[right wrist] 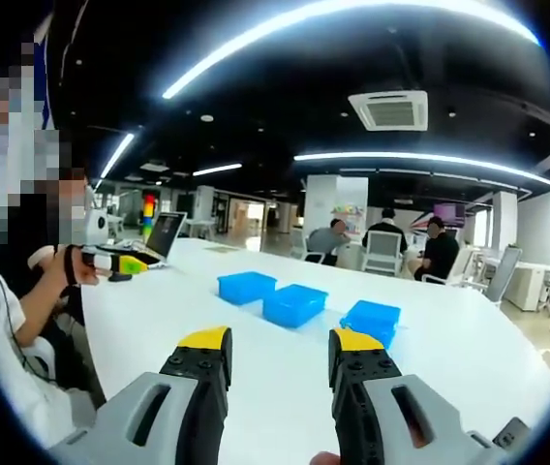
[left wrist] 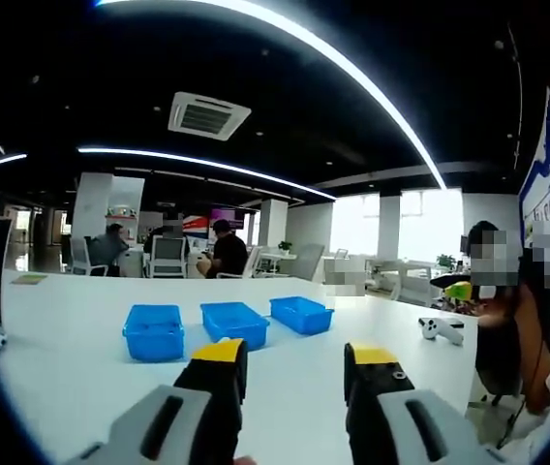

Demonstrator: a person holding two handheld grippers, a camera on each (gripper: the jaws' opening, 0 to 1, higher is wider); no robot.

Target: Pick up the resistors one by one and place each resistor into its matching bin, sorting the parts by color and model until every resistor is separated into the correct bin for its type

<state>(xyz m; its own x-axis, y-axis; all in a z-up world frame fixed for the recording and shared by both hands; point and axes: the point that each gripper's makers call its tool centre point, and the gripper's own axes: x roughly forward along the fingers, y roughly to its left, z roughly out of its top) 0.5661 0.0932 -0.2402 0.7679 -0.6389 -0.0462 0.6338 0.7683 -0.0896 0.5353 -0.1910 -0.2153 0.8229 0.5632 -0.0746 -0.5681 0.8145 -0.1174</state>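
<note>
Three blue bins stand in a row on the white table: in the left gripper view a left bin (left wrist: pixel 154 331), a middle bin (left wrist: pixel 234 323) and a right bin (left wrist: pixel 301 314). The right gripper view has them as a left bin (right wrist: pixel 246 287), a middle bin (right wrist: pixel 294 304) and a right bin (right wrist: pixel 371 320). My left gripper (left wrist: pixel 296 355) is open above the table, short of the bins, with nothing between its yellow-tipped jaws. My right gripper (right wrist: pixel 271 342) is open too, also short of the bins. I cannot make out any resistors at this size.
A person (right wrist: pixel 33 271) sits at the table's edge holding a small yellow-green device (right wrist: pixel 125 263). A white controller (left wrist: pixel 443 328) lies on the table (left wrist: pixel 72 368). A laptop (right wrist: pixel 164 234) stands at the far end. Several people sit at desks (left wrist: pixel 225 252) behind.
</note>
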